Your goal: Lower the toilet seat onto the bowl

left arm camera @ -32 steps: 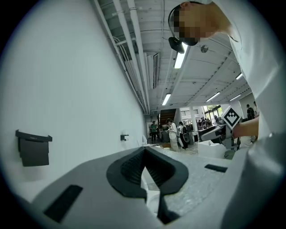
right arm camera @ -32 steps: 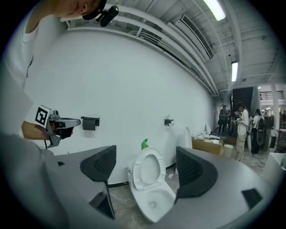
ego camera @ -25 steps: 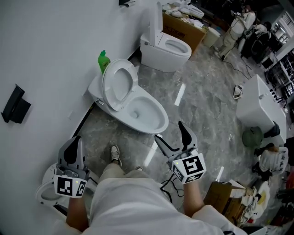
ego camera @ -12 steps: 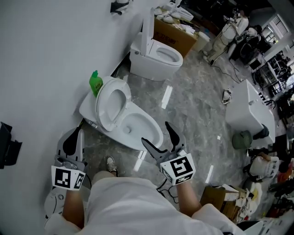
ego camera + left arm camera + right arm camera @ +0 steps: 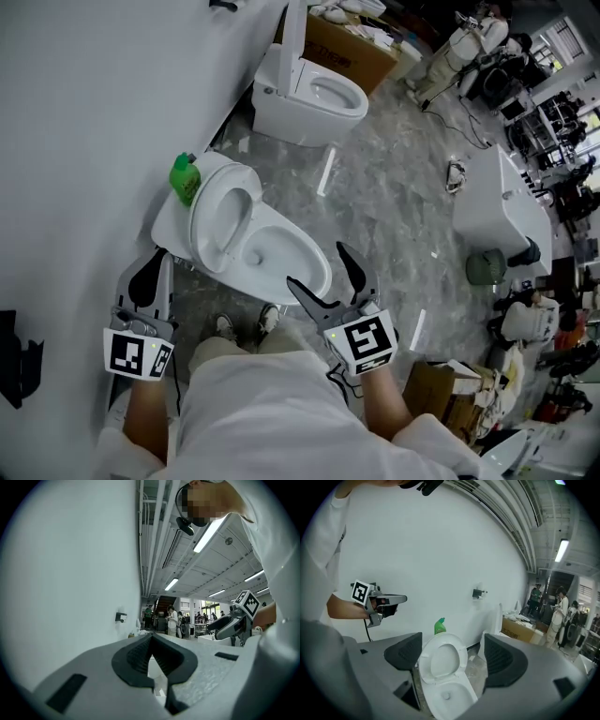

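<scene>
So the toilet seat (image 5: 217,217) is up, tilted back toward the tank, and the bowl (image 5: 286,248) is wide open below it. A green bottle (image 5: 184,178) sits on the tank just behind the seat, right by the wall (image 5: 84,141); can't tell if the two touch. My right gripper (image 5: 317,264) hangs over the near rim of the bowl with its fingers spread apart and nothing between them, and its view frames the seat in that gap. My left gripper (image 5: 155,267) is off to the side near the wall, fingers pressed together on nothing. My shoes (image 5: 225,326) are at the foot of the bowl. A second toilet (image 5: 309,98) and a cardboard box (image 5: 352,54) sit farther along the wall.
</scene>
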